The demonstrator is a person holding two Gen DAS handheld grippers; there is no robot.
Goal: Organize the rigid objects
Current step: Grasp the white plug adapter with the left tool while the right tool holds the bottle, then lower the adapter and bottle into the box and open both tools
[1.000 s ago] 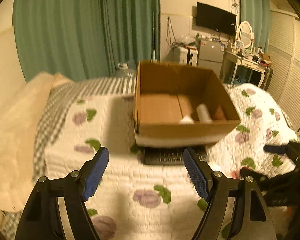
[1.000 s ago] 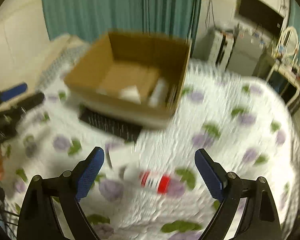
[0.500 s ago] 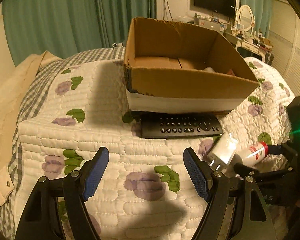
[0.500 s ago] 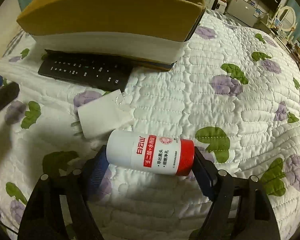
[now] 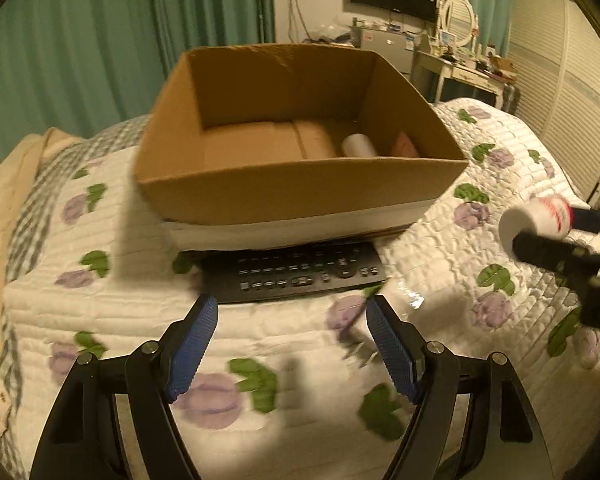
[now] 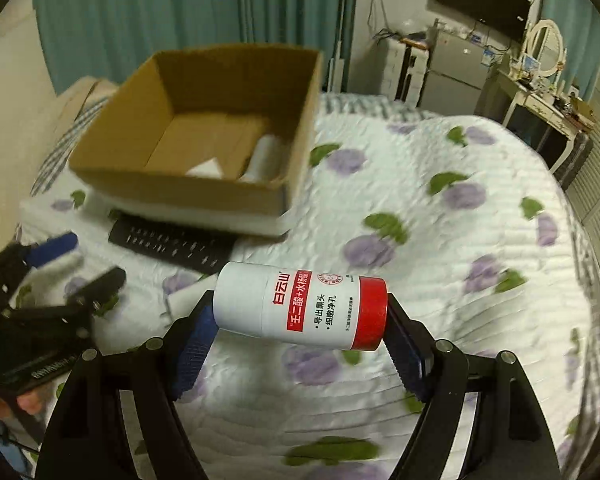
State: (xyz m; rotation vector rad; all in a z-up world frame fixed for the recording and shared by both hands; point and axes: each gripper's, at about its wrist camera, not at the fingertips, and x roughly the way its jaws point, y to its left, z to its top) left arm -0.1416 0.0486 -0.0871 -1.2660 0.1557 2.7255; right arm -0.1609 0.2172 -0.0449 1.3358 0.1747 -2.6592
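A white cylindrical bottle [image 6: 300, 306] with a red cap and a red label band lies on its side, lifted clear of the quilted bed, its 2 ends pinched by the right hand-held gripper [image 6: 296, 334]. The open cardboard box [image 5: 300, 184] sits on the bed with a white cylinder [image 5: 358, 146] and a white block [image 6: 206, 169] inside. A black remote control [image 5: 296, 276] lies flat against the box's near side, with a blurred white plug-like item [image 6: 190, 296] just beside it.
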